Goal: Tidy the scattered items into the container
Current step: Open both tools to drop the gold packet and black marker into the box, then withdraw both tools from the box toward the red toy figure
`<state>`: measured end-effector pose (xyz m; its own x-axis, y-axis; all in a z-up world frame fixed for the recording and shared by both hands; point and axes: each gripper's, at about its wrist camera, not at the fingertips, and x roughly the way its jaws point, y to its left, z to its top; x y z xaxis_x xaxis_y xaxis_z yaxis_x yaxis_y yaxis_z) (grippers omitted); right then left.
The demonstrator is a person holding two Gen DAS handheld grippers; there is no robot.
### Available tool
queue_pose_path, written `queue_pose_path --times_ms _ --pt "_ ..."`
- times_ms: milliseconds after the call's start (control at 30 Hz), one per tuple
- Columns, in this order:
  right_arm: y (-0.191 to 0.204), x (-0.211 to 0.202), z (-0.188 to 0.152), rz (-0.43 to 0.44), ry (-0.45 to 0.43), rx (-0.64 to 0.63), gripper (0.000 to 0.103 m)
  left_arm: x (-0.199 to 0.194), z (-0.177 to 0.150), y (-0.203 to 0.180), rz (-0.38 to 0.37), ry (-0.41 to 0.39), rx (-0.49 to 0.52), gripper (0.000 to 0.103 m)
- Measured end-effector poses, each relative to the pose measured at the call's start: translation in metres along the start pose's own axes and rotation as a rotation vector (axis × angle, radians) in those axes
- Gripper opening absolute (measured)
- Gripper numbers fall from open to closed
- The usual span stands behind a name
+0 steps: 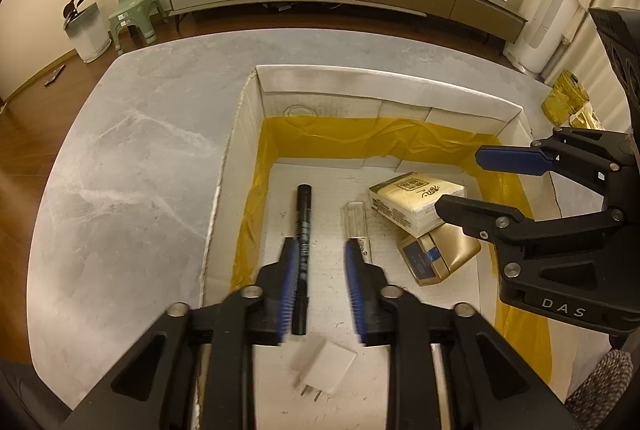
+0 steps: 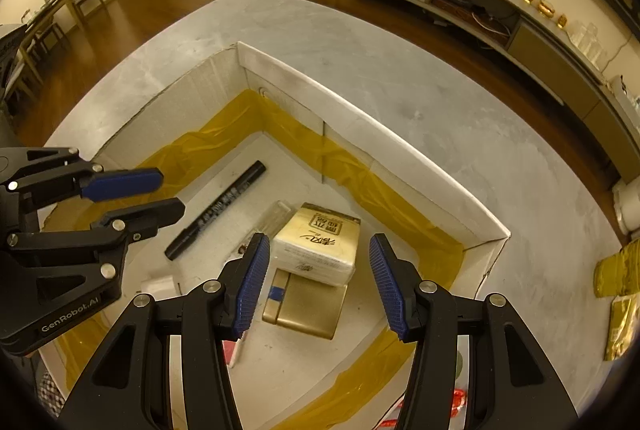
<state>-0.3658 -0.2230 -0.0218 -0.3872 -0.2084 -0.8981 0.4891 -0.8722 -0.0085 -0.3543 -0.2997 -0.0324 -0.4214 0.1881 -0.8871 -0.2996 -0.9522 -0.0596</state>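
Inside the white cardboard box (image 1: 400, 86), our parted left gripper (image 1: 322, 282) and parted right gripper (image 2: 316, 282) hover empty; we judge the slim black marker pen (image 1: 302, 230) light, stiff, best pinched mid-barrel.

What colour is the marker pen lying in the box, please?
Black marker pen with pale lettering; clearest in the right wrist view.

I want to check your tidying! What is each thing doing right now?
Left gripper: open, empty, over box.
Right gripper: open, empty.
Box: open-topped.
Black marker: capped, lying flat.
Tissue pack: resting partly on gold case.
Gold case: closed.
White plug: unplugged, lying flat.
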Motion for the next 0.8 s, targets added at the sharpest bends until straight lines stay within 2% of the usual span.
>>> queue_pose_path --times_ms 433,800 --pt "0.006 -0.022 -0.013 0.015 -0.011 0.005 0.056 -0.023 -0.014 -0.001 0.008 -0.009 -0.006 0.035" --pt "0.014 -0.058 -0.043 0.051 -0.039 0.012 0.056 -0.057 -0.034 -0.015 0.019 -0.05 0.022 0.035"
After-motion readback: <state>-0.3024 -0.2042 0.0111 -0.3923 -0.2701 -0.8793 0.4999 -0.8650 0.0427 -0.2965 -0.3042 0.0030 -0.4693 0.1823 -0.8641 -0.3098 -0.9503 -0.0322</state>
